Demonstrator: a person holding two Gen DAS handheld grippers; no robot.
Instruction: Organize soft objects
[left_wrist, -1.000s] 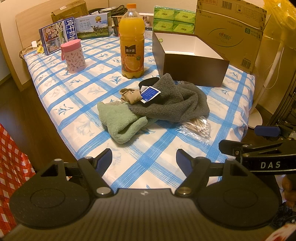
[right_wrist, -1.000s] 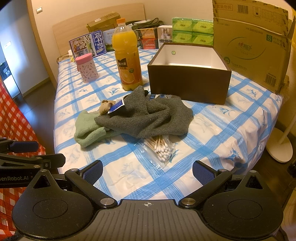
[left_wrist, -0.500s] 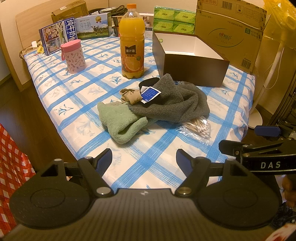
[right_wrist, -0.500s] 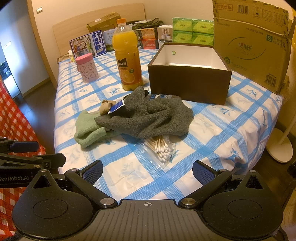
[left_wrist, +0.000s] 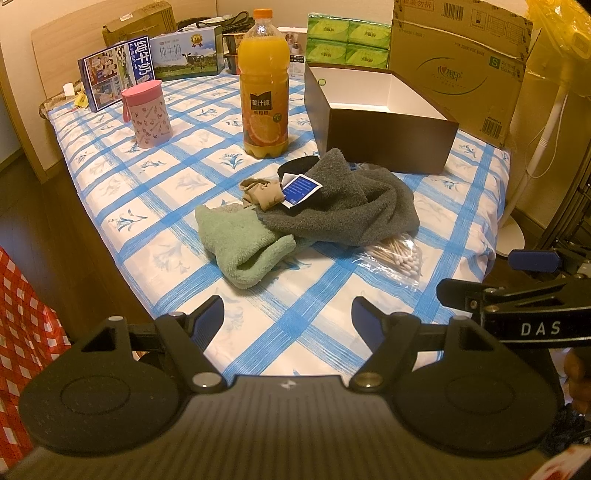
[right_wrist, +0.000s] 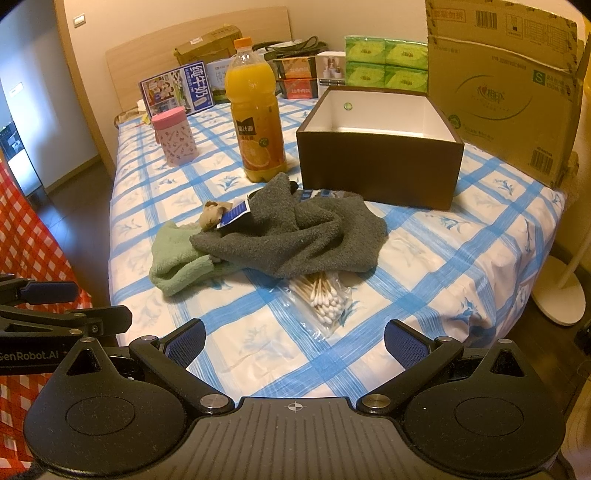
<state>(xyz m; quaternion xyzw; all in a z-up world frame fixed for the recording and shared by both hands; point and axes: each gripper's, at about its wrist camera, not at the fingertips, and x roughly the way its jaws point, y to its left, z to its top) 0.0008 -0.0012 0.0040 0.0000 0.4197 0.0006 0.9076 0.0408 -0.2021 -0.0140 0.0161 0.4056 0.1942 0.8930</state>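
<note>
On the blue-checked tablecloth (right_wrist: 424, 266), a grey towel (right_wrist: 306, 236) lies crumpled in the middle, partly over a green towel (right_wrist: 177, 258) at its left and over the top of a bag of cotton swabs (right_wrist: 321, 295) at its near edge. Behind the pile stands an open brown box (right_wrist: 380, 162) with white inside, beside an orange juice bottle (right_wrist: 256, 122). Both the left gripper (left_wrist: 288, 317) and the right gripper (right_wrist: 295, 343) hover near the table's front edge, their fingers spread apart and holding nothing.

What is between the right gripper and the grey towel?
In the right wrist view, a bag of cotton swabs lies between the right gripper and the grey towel.
</note>
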